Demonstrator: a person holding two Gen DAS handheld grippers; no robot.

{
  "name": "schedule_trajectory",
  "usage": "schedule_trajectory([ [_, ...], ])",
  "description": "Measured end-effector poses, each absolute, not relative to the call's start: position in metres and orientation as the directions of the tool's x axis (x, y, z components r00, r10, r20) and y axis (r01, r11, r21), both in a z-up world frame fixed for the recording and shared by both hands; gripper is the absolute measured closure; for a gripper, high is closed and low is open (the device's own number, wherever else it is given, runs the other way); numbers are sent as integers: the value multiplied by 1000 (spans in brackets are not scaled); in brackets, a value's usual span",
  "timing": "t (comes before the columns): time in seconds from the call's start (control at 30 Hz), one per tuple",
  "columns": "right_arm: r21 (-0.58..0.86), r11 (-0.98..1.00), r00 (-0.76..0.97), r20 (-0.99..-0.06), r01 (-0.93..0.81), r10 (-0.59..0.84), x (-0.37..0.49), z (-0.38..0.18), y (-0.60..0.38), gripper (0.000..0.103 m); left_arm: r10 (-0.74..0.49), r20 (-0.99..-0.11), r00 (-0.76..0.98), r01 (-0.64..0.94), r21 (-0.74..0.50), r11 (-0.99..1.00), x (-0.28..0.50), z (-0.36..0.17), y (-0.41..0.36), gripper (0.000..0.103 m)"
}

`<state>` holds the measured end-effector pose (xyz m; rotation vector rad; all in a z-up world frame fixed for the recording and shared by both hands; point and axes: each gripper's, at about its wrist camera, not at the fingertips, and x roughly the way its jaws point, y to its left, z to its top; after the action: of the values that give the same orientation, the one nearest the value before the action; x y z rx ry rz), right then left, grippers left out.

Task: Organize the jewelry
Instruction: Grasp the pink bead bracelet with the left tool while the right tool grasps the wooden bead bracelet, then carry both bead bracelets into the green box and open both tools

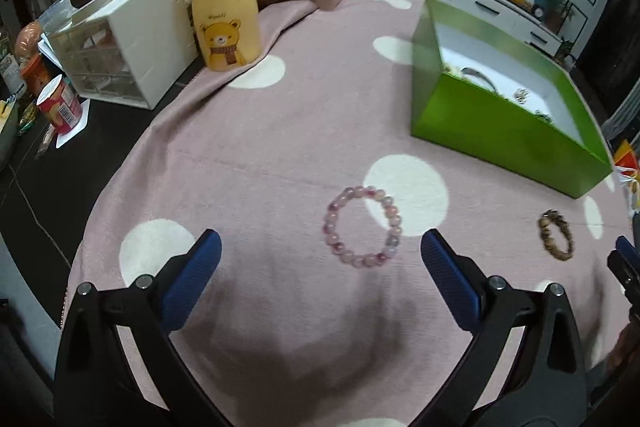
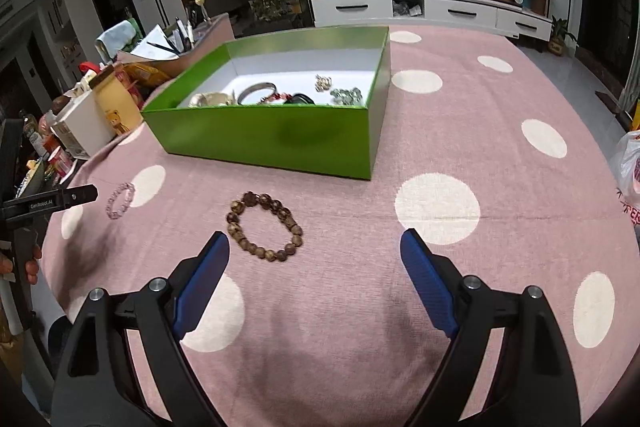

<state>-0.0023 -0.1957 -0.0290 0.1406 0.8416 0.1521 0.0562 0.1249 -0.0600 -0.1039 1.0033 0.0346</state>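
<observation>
Since several pieces already lie in the green box (image 2: pixel 280 143), which stands open-topped on the dotted cloth (image 2: pixel 480 131), it is judged to be the collecting place, and the two bracelets left out on the cloth are judged to be the pieces not yet sorted. The pink bracelet (image 1: pixel 363 227) lies flat on the cloth, partly over a white dot, just ahead of the left gripper (image 1: pixel 320 247) and nearer its right finger. The brown bracelet (image 2: pixel 264 225) lies flat in front of the box, just ahead of the right gripper (image 2: pixel 316 247) and close to its left finger. One bracelet is thus faced by each tool, which suggests that a pickup on each side is being prepared. Both grippers are seen with fingers spread wide apart; nothing is held between them and nothing is touched, the bracelets lying beyond the tips. Both tools are angled down toward the cloth.
</observation>
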Motion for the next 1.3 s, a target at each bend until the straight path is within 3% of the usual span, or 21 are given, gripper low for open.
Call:
schedule_trajectory([
  [0.13, 181, 980, 645, -740, -86, 193, 3, -36, -192, 16, -3, -852, 524, -85, -55, 995, 61, -69, 125, 5],
  [0.3, 151, 981, 631, -751, -125, 196, 13, -42, -179, 21, 20, -856, 517, -85, -28, 996, 66, -75, 124, 23],
  [0.67, 90, 980, 596, -783, -177, 179, 37, -56, -160, 52, 27, -858, 513, -39, 8, 999, 74, -84, 117, 59],
  [0.83, 44, 982, 592, -792, -185, 147, 44, -61, -151, 63, 2, -856, 517, 2, 4, 1000, 76, -84, 109, 68],
  [1.03, 32, 975, 593, -789, -222, 161, 44, -61, -143, 92, -20, -852, 524, 32, -4, 999, 75, -84, 106, 75],
  [1.23, 59, 977, 594, -786, -206, 173, 41, -60, -146, 94, -46, -849, 526, 48, -24, 999, 74, -84, 99, 94],
  [1.3, 70, 977, 601, -779, -199, 178, 40, -57, -147, 94, -49, -850, 525, 49, -27, 998, 74, -84, 98, 94],
])
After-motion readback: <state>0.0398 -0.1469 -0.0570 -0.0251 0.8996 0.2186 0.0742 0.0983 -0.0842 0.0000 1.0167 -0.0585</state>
